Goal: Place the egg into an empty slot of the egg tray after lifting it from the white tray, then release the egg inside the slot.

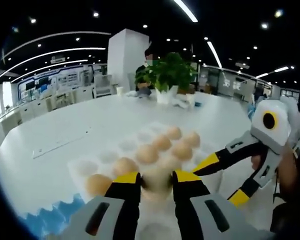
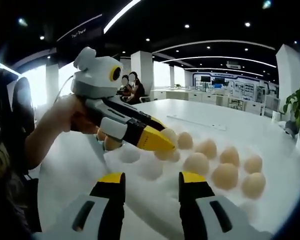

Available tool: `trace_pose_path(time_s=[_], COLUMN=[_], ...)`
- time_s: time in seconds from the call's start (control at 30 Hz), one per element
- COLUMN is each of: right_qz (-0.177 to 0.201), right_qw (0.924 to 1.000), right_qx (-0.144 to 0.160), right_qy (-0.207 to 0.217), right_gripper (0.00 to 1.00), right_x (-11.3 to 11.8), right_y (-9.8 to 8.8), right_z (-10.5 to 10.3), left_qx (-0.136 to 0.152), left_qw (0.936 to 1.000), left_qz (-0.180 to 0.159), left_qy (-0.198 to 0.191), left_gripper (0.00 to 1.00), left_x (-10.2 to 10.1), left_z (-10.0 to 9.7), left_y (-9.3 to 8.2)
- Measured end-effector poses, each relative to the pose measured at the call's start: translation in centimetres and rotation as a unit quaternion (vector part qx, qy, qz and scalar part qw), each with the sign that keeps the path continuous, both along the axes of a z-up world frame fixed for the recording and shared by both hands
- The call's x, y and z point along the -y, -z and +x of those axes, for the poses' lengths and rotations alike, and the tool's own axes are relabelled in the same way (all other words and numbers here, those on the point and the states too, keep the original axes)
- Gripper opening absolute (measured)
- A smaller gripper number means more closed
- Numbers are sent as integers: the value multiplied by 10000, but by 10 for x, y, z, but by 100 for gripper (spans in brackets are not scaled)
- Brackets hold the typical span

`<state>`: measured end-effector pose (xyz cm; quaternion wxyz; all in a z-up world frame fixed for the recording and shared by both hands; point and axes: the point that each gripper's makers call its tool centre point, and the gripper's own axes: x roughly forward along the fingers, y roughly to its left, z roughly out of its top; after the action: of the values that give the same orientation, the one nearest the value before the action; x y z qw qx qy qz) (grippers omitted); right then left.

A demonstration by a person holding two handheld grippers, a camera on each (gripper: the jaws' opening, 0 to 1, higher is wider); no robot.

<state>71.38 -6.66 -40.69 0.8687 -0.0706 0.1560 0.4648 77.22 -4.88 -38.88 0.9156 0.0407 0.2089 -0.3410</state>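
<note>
A pale egg [image 1: 157, 181] sits between the yellow-tipped jaws of my left gripper [image 1: 157, 177], which is shut on it just above the near side of the egg tray [image 1: 85, 167]. The tray is white and holds several brown eggs [image 1: 162, 142], with empty slots along its left side. In the right gripper view the left gripper [image 2: 157, 141] reaches in from the left, the egg [image 2: 169, 134] at its tip over the egg tray [image 2: 140, 167]. My right gripper [image 2: 152, 179] is open and holds nothing. It hangs beside the tray's right edge as the right gripper [image 1: 223, 180].
The tray lies on a large white table [image 1: 65, 125]. A potted plant [image 1: 167, 75] stands at the far edge and a thin flat strip [image 1: 60, 145] lies to the left. A blue-edged item [image 1: 50, 217] is near the bottom left. A hand [image 2: 65, 120] holds the left gripper.
</note>
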Motion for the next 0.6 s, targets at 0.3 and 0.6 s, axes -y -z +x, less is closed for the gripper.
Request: trace_pose_path(time_s=[0.3, 0.6], right_qz=[-7, -64], right_qw=[10000, 10000], right_qx=[-35, 56], right_qy=[43, 40], right_gripper=[44, 45], right_x=[-6, -13], right_y=[5, 3], right_z=[6, 8], left_qx=[59, 94], left_qw=[10000, 9999], left_qz=[-49, -132], left_qy=[63, 39], left_gripper=[25, 25], left_x=[0, -11], left_z=[-9, -12], left_y=[-8, -11])
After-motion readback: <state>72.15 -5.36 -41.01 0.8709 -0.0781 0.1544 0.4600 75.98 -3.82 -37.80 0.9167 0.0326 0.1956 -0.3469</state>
